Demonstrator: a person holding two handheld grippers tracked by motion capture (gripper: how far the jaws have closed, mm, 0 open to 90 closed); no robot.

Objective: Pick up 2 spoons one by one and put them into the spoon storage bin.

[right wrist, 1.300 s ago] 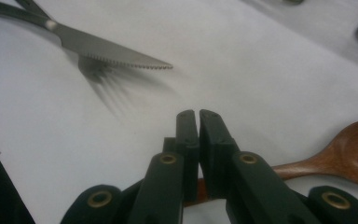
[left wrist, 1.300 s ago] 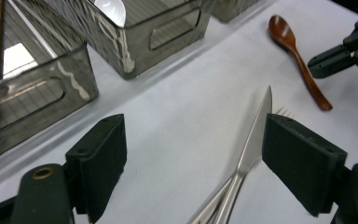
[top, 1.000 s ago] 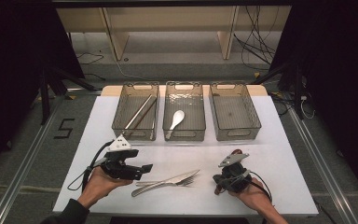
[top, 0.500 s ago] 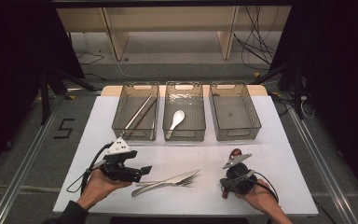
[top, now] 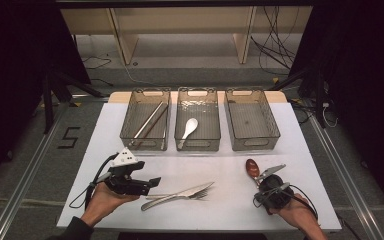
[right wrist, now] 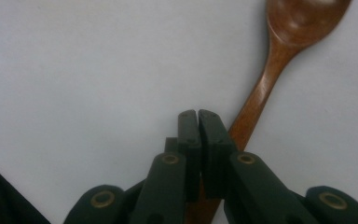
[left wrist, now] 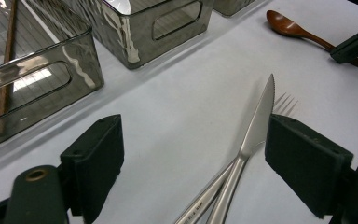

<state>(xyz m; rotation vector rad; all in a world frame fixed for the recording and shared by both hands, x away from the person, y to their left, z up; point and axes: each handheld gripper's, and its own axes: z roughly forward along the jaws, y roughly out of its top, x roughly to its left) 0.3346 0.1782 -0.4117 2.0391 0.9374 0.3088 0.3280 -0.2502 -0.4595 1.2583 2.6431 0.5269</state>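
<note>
On the near left of the white counter (top: 105, 145), the left claw (left wrist: 193, 154) lies in the person's left hand (top: 102, 202), aimed right, its jaws standing wide apart with nothing between the pads. Just right of it lie a knife (top: 177, 196) and a fork (top: 195, 192), crossed at the handles, the knife's tip pointing right and a little far. In the left gripper view the knife blade runs up beside the right-hand pad without clearly touching it.

Along the far side stand three clear bins in a row. The left bin (top: 130, 131) holds chopsticks (top: 147, 121) laid slantwise; the middle bin (top: 198, 145) holds a white spoon (top: 188, 131); the right bin (top: 272, 127) sits last.

On the near right, a brown wooden spoon (top: 252, 168) lies on the counter, bowl toward the far side. The right claw (right wrist: 199, 140), in the right hand (top: 300, 215), has its jaws pressed together, pads meeting. Its tips sit over the spoon's handle; the handle passes beside and under the right-hand jaw, and whether it is pinched cannot be told.
</note>
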